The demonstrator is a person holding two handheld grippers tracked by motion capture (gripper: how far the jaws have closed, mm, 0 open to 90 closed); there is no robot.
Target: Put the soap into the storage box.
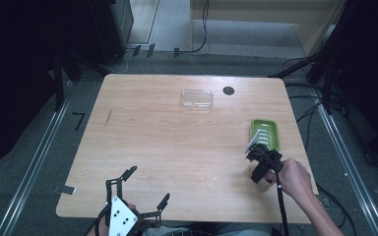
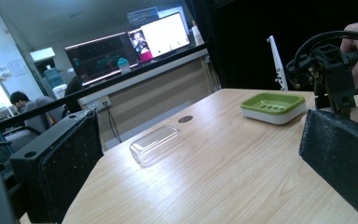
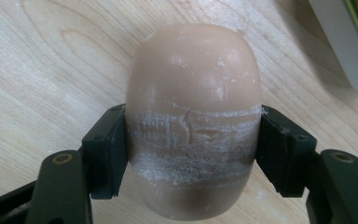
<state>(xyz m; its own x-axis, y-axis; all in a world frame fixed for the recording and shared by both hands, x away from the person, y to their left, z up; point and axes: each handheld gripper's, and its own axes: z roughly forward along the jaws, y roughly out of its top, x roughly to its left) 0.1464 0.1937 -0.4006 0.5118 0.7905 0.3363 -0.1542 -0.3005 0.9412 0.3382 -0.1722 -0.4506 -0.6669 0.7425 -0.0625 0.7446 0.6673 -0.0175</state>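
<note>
Right gripper (image 3: 192, 149): its two jaws squeeze a tan soap bar (image 3: 193, 116) from both sides, just above the wooden table (image 1: 177, 147).
Soap bar: just beside the green soap dish (image 1: 264, 132), near the table's right edge.
Left gripper (image 1: 145, 184): jaws spread wide, holding nothing, at the near edge.
Clear lid (image 1: 196, 99): far side, alone.
</note>
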